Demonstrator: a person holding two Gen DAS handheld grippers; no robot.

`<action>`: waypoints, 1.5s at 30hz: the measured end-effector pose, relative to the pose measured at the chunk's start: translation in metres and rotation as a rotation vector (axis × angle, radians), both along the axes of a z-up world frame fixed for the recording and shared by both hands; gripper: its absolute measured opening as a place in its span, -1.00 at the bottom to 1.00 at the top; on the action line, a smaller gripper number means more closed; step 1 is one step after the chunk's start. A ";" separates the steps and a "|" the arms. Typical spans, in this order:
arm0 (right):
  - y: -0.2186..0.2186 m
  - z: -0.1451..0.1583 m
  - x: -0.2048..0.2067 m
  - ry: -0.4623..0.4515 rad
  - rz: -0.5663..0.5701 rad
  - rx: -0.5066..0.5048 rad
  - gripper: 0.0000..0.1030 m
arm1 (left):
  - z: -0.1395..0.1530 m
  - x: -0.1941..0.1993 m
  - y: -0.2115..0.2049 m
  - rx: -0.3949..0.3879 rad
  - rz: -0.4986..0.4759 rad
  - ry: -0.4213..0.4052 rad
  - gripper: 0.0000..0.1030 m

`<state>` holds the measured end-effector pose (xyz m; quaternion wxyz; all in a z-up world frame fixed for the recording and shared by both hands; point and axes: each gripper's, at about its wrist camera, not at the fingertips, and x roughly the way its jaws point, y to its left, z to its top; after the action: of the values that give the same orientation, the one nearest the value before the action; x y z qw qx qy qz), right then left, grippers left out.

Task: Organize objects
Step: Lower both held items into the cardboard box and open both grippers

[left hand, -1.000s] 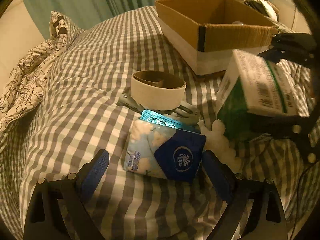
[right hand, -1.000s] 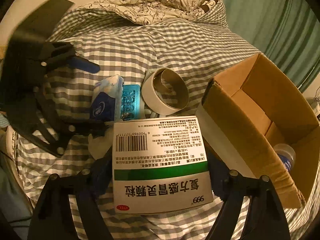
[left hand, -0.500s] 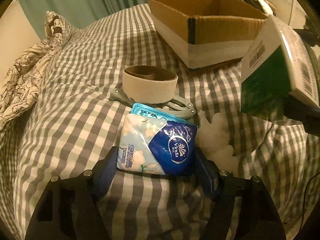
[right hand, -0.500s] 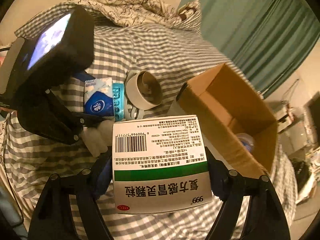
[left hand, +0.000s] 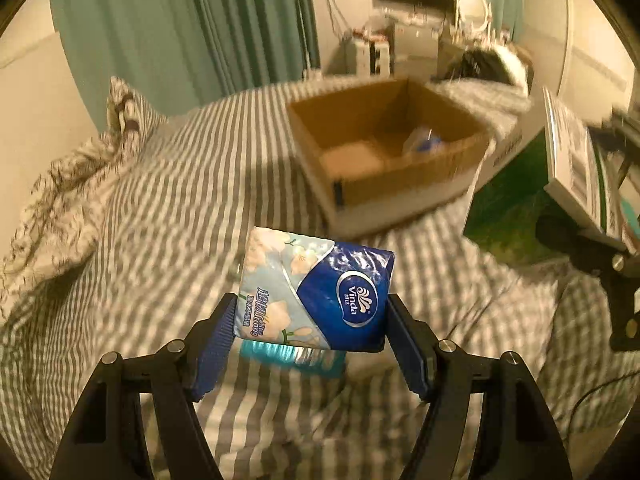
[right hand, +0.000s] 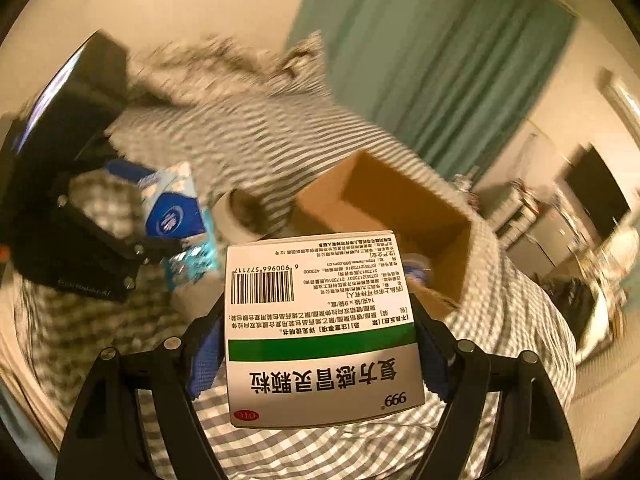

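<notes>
My left gripper [left hand: 310, 340] is shut on a blue and white Vinda tissue pack [left hand: 316, 288] and holds it up above the checked bed. A teal blister pack [left hand: 292, 356] hangs just under the tissue pack. My right gripper [right hand: 320, 348] is shut on a white and green medicine box [right hand: 320, 328], which also shows at the right edge of the left wrist view [left hand: 576, 168]. The open cardboard box [left hand: 392, 148] lies on the bed ahead, with a small bottle [left hand: 424, 142] inside. In the right wrist view the cardboard box [right hand: 384, 208] is beyond the medicine box.
A cardboard tape roll [right hand: 236, 216] lies on the bed left of the cardboard box. The left gripper's body [right hand: 80, 208] fills the left of the right wrist view. A crumpled patterned quilt [left hand: 60, 200] lies at the left. Green curtains [left hand: 192, 24] and furniture stand behind the bed.
My left gripper closed on the tissue pack and lifted it off the bed, with the blister pack under it. My right gripper rose with the medicine box toward the cardboard box.
</notes>
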<state>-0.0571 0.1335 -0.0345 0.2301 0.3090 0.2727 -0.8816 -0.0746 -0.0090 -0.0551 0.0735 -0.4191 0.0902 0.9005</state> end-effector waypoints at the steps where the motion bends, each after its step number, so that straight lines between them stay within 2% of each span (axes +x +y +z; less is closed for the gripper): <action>1: 0.005 0.005 0.000 0.005 -0.020 -0.026 0.55 | 0.010 -0.005 0.004 0.007 -0.004 0.021 0.43; 8: 0.049 0.047 -0.021 0.067 -0.183 -0.236 0.55 | 0.061 -0.041 0.034 0.015 -0.023 0.164 0.43; 13: 0.070 0.068 -0.051 0.102 -0.261 -0.314 0.55 | 0.077 -0.082 0.054 0.013 -0.028 0.212 0.43; 20: 0.085 0.079 -0.110 0.098 -0.324 -0.376 0.55 | 0.060 -0.138 0.077 0.013 -0.043 0.184 0.44; 26: 0.074 0.054 -0.164 0.039 -0.341 -0.389 0.55 | 0.025 -0.169 0.084 0.000 -0.060 0.125 0.44; 31: 0.070 0.026 -0.195 -0.015 -0.344 -0.402 0.58 | 0.003 -0.179 0.086 0.024 -0.137 0.085 0.49; 33: 0.067 0.019 -0.198 -0.011 -0.342 -0.405 0.58 | -0.001 -0.180 0.088 0.012 -0.149 0.085 0.64; 34: 0.067 0.017 -0.198 -0.002 -0.341 -0.405 0.63 | -0.001 -0.180 0.089 0.005 -0.149 0.092 0.69; 35: 0.067 0.015 -0.197 0.007 -0.344 -0.403 0.78 | 0.000 -0.178 0.089 -0.003 -0.145 0.105 0.80; 36: 0.067 0.014 -0.194 0.021 -0.351 -0.402 0.82 | 0.001 -0.176 0.088 -0.008 -0.139 0.118 0.84; 41: 0.075 0.034 -0.185 0.049 -0.360 -0.437 0.87 | 0.013 -0.164 0.075 0.030 -0.103 0.117 0.86; 45: 0.079 0.050 -0.165 0.063 -0.354 -0.427 0.87 | 0.028 -0.146 0.058 0.049 -0.057 0.117 0.86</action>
<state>-0.2221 0.2124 0.0152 0.1237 0.2689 0.0295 -0.9547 -0.2209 0.0487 -0.0268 0.1040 -0.3613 0.0840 0.9228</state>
